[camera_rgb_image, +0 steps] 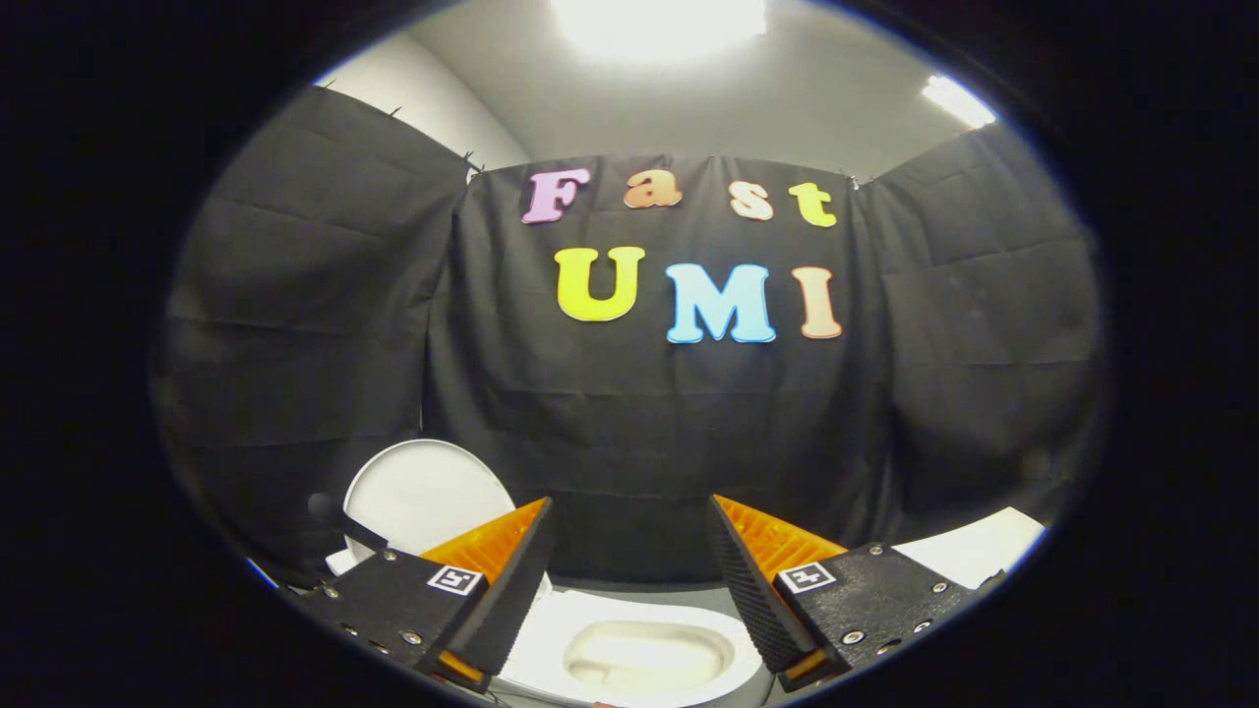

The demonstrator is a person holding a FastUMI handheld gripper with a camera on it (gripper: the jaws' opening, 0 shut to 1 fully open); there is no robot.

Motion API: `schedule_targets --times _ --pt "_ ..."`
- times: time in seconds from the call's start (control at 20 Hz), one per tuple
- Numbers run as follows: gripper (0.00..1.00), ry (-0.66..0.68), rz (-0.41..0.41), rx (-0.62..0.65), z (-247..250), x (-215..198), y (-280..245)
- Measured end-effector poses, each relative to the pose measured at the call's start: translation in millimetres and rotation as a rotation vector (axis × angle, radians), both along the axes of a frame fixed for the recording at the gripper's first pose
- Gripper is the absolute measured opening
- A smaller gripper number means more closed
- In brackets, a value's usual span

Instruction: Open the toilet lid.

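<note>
Toilet lid (418, 492): white, oval, standing raised at about ten o'clock from the fingertips, behind the left finger, leaning back toward the black cloth wall (639, 433).
Toilet bowl (644, 654): white, open, seat rim exposed; lies below and between the fingers, at six o'clock.
Gripper (629, 531): fingers spread wide, holding nothing, apart from the lid.
White object (979, 546): at three o'clock beyond the right finger; kind unclear.
Status: lid appears already lifted; judged essentially complete, only withdrawal left.
</note>
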State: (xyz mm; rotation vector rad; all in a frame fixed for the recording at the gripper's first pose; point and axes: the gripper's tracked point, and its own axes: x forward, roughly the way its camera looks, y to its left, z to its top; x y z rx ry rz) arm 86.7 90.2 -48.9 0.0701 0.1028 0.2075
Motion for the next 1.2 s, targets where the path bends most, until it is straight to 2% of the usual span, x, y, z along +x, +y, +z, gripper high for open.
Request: schedule_targets --times 0.2,0.45,0.6,0.8,1.2 --pt "0.93 0.041 -0.103 0.074 -8 -30 -61" --pt "0.93 0.041 -0.238 -0.008 -18 -63 -137" --pt "0.93 -0.004 -0.229 0.007 -9 -79 -156" --pt "0.93 -0.025 -0.303 0.006 -13 -90 -193" --pt "0.93 0.054 -0.299 -0.063 -28 -93 -189"
